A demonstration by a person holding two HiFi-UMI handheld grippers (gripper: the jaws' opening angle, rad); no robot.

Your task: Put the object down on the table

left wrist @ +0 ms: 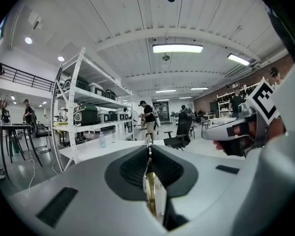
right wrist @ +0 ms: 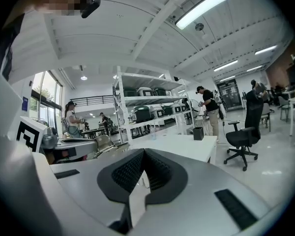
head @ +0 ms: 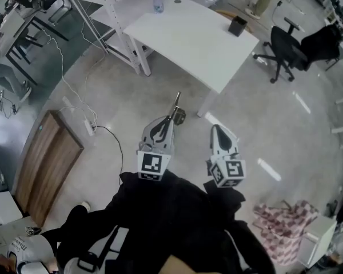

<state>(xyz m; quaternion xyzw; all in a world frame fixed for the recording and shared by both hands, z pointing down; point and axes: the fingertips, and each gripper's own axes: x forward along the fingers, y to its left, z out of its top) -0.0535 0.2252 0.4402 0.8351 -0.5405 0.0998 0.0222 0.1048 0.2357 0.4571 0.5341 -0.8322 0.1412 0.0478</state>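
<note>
Two jaws of the left gripper [head: 167, 120] are clenching a thin brass-coloured metal utensil [head: 176, 103]. The left gripper view is showing the utensil edge-on as a narrow gold strip pinched between the ribbed black pads. Its slim stem and rounded end are projecting past the jaw tips, out over the pale polished floor [head: 257, 130]. The right gripper [head: 216, 129] is riding just to the right with its jaws pressed together at the tips and nothing between them.

Farther out, the white rectangular table [head: 194, 44] is standing well apart from both grippers. A clear plastic bottle [head: 158, 1] is standing near its far left edge and a small black box [head: 237, 25] near its far right edge. A black swivel office chair [head: 283, 53] is sitting to the right of the table.

Hazards, as judged from this position:
- Releasing here would be dropping the utensil onto the floor, since the table is not yet under it.
- The grip is acting on a narrow strip, so a jolt during the approach could be pivoting or slipping the utensil.
- Setting down near the bottle or box could be knocking them.
</note>
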